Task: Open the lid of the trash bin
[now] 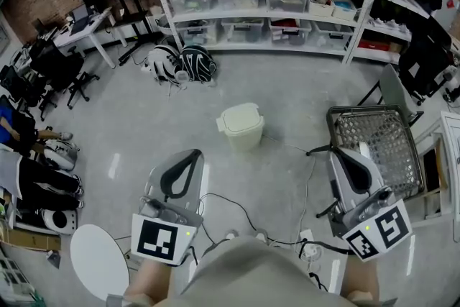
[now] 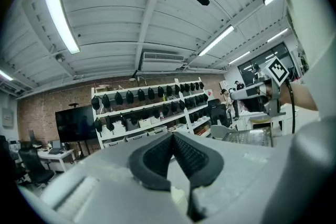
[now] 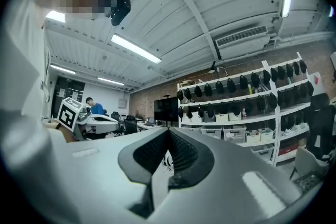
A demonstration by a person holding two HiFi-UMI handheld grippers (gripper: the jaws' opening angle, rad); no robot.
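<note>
While closed, trash bin [image 1: 241, 127] stands beyond left tool [image 1: 194, 154], right tool [image 1: 337, 154].

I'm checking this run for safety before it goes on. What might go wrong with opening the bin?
Cables lie on the floor on the near side of the trash bin; a step forward may snag them.
The bin stands free and looks light, its lid shut; a one-gripper pull might lift or tip it.
The left gripper and right gripper are shut; they must open first.

Bare floor [image 1: 287, 90] rings the trash bin [image 1: 241, 127]; a wire basket [image 1: 379, 144] stands well right, cables [image 1: 307, 187] trail nearer.
</note>
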